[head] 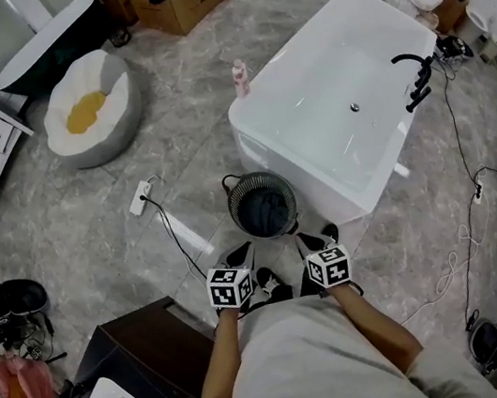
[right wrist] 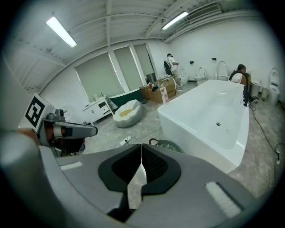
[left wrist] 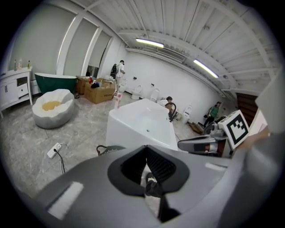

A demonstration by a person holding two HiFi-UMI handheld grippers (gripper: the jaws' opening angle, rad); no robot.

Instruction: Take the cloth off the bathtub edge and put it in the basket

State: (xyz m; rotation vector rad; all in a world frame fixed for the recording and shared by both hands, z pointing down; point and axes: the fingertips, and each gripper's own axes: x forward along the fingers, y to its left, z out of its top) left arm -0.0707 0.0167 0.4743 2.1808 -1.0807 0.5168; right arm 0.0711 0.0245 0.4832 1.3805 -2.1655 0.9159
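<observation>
The cloth (head: 265,211) lies as a dark heap inside the basket (head: 232,198). We place it just ahead of both sets of jaw tips and between the two, touching neither. The tub (head: 305,88) edge nearest the jaws carries no cloth.

In the head view, the left gripper (head: 242,253) and right gripper (head: 305,238) are held side by side close to the body. Both point forward and down toward the basket.

In the left gripper view, the left gripper (left wrist: 145,149) has its jaws clenched, pads meeting at the tip with nothing gripped. The basket rim (left wrist: 109,149) shows just past the tips, to their left, and the tub (left wrist: 142,120) rises beyond it.

In the right gripper view, the right gripper (right wrist: 141,147) is likewise clenched and empty. The basket (right wrist: 167,145) sits just past its tips, slightly to their right, and the tub (right wrist: 209,116) lies further right. We cannot see the cloth in either gripper view.
</observation>
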